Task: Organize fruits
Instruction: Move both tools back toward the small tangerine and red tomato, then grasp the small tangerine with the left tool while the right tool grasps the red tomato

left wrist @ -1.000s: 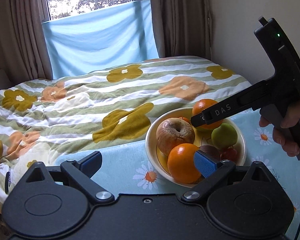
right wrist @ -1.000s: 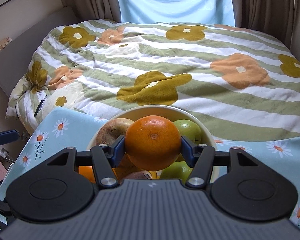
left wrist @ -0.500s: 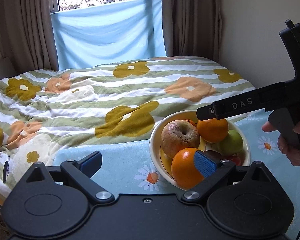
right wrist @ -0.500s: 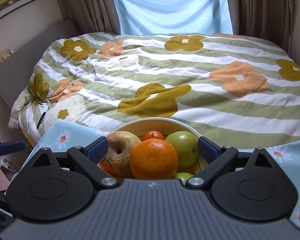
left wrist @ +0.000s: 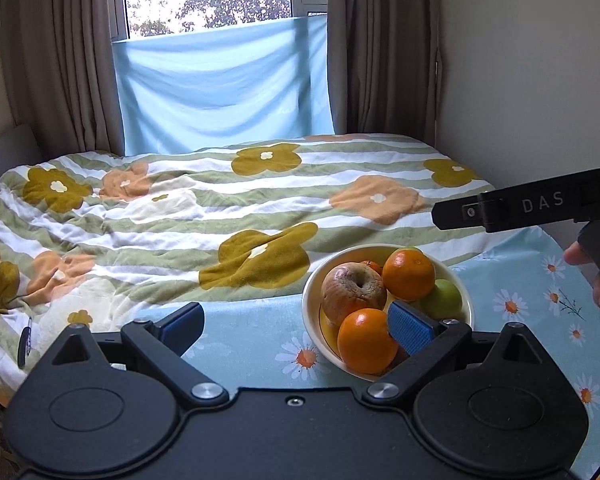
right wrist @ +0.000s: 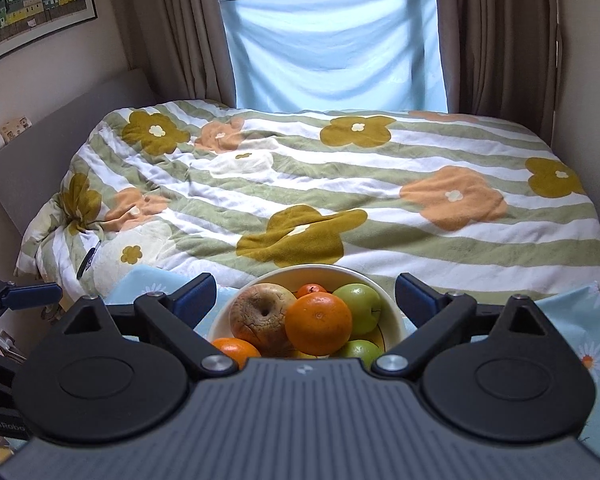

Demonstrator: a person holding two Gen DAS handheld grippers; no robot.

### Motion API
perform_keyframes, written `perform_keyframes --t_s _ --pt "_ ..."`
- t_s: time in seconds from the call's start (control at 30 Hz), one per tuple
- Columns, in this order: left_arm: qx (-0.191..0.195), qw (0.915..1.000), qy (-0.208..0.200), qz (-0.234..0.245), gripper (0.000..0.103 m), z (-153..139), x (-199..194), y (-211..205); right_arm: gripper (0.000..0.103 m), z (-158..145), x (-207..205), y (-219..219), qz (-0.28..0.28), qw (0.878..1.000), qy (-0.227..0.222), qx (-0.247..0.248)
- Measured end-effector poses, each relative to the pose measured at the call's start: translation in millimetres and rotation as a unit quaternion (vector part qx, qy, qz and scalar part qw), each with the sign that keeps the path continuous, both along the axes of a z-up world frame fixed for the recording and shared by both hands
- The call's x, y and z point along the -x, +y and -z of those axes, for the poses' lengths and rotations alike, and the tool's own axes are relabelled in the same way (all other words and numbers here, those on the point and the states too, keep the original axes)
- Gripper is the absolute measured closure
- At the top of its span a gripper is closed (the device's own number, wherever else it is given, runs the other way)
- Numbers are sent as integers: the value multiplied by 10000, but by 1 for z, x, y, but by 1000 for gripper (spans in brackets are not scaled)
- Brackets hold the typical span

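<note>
The bowl (right wrist: 392, 312) on the tabletop (left wrist: 260, 340) holds 2 oranges, apples and more. Right gripper (right wrist: 305, 295) and left gripper (left wrist: 296, 324) both have jaws apart, empty.

We no longer grip the orange (right wrist: 318, 323): the right gripper (right wrist: 304, 294), clamped on it a second ago, now stands wide open and pulled back above the bowl (right wrist: 392, 312). The orange sits on top of the pile, touching the wrinkled apple (right wrist: 262, 317) and the green apple (right wrist: 358, 307). Our left gripper (left wrist: 296, 326) has risen too, so the bowl looks smaller.
</note>
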State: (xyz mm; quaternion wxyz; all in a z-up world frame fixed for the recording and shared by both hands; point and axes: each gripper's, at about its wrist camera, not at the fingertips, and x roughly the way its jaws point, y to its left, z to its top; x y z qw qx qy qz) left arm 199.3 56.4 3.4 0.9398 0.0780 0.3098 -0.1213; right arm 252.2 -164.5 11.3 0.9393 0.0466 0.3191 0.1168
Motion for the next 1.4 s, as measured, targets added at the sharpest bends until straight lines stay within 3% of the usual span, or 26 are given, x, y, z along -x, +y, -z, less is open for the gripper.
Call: perform_keyframes --t_s 0.33,0.67,1.03,1.3,1.4 --pt "121 9996 -185 192 3 -21 43 3 0 -30 79 -5 353 9989 -244 174" --pt "9 9997 -217 124 3 -16 94 -3 0 -26 151 -15 597 9980 -195 114" --pt "-22 9998 -116 -173 3 36 129 -25 0 27 185 -33 394 9991 -93 103" --pt "-184 9996 28 -197 7 91 111 -37 0 85 164 -37 176 9996 -29 229" --pt "-310 9990 162 -262 14 108 101 -41 0 102 153 -36 69 9997 16 221"
